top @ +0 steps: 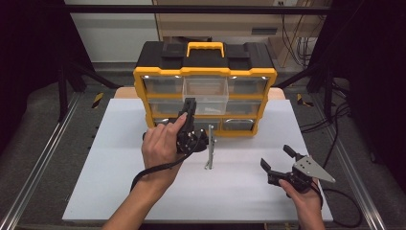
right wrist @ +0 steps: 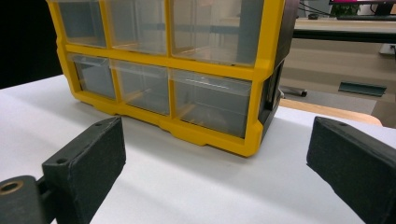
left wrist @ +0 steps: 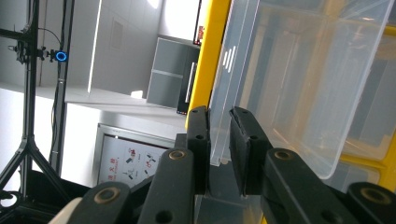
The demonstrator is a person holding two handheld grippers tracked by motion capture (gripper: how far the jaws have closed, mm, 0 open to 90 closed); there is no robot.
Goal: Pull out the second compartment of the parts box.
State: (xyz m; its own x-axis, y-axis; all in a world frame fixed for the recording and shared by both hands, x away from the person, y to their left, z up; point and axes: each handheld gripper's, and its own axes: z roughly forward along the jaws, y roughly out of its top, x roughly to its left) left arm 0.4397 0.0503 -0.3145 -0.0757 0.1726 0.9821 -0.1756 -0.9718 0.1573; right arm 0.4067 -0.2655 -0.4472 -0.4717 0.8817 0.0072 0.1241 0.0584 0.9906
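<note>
Your left gripper [top: 189,109] is clamping the front lip of a clear drawer [top: 206,94], jaws narrowed onto the thin plastic wall. In the left gripper view the two black pads [left wrist: 244,149] are sitting on either side of that wall, pressing on it. The drawer is sitting in the top row, middle slot of the yellow organizer [top: 206,72], and it is sticking out forward past its neighbours. Your left hand [top: 163,143] is wrapping the gripper body, cable trailing down over the white board [top: 119,163].

Your right gripper [top: 277,160] is resting low at the near right of the board, well apart from the organizer, jaws spread wide with nothing between them. In the right gripper view its pads [right wrist: 88,163] are framing the organizer's right front corner [right wrist: 252,135] from a distance.

A slim metal tool [top: 209,146] is lying on the board between the two grippers, just beside your left hand.
</note>
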